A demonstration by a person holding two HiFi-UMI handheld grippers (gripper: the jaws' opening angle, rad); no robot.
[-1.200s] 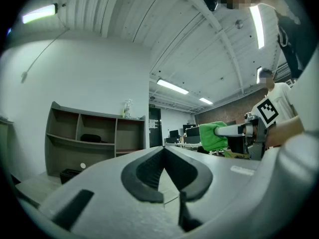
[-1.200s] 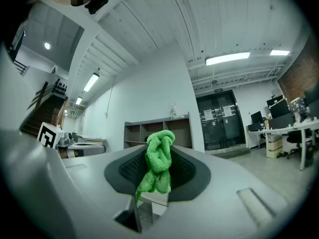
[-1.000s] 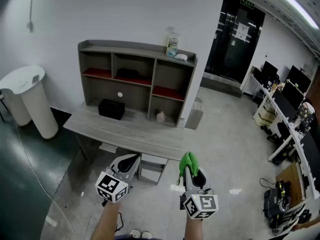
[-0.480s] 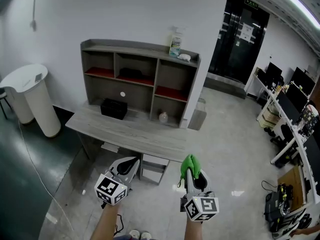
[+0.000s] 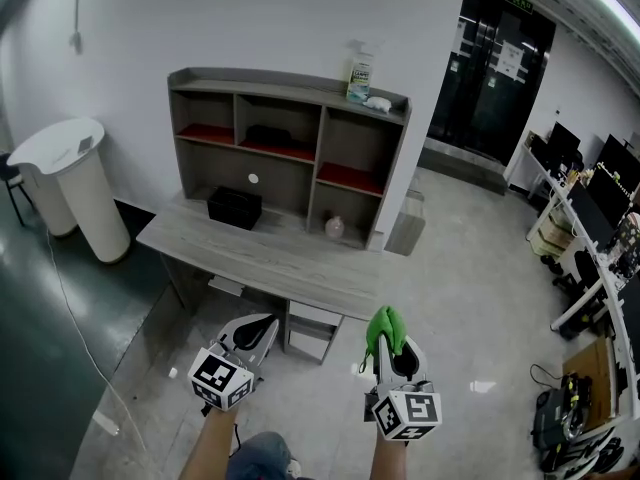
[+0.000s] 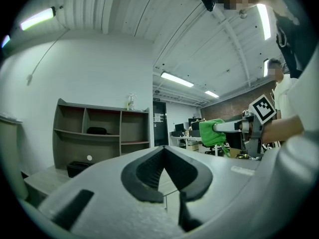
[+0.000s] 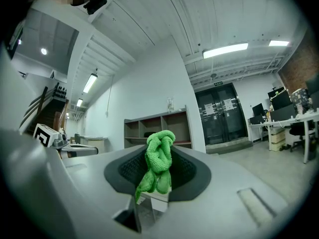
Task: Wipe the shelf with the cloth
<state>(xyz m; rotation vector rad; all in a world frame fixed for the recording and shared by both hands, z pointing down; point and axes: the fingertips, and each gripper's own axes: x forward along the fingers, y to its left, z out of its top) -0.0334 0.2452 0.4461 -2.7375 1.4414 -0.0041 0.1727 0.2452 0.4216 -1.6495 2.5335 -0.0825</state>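
The grey shelf unit [image 5: 290, 153] stands on a grey desk [image 5: 270, 258] against the white wall, well ahead of both grippers. It also shows far off as the shelf [image 6: 99, 133] in the left gripper view and the shelf [image 7: 157, 128] in the right gripper view. My right gripper [image 5: 385, 330] is shut on a bunched green cloth [image 5: 383, 326], the same cloth [image 7: 158, 163] that fills its jaws in its own view. My left gripper [image 5: 262, 324] is shut with nothing in it, its jaws meeting at the tip [image 6: 163, 151]. Both hang over the floor in front of the desk.
A spray bottle [image 5: 360, 73] and a small white object [image 5: 379, 103] stand on the shelf top. A black box [image 5: 235, 206] and a small pinkish jar [image 5: 334, 228] sit on the desk. A white bin [image 5: 75, 183] stands left, and office desks [image 5: 590, 258] lie right.
The view has shifted so the shelf and desk sit slightly further right and lower in the frame. Both grippers hold the same pose, the cloth still gripped.
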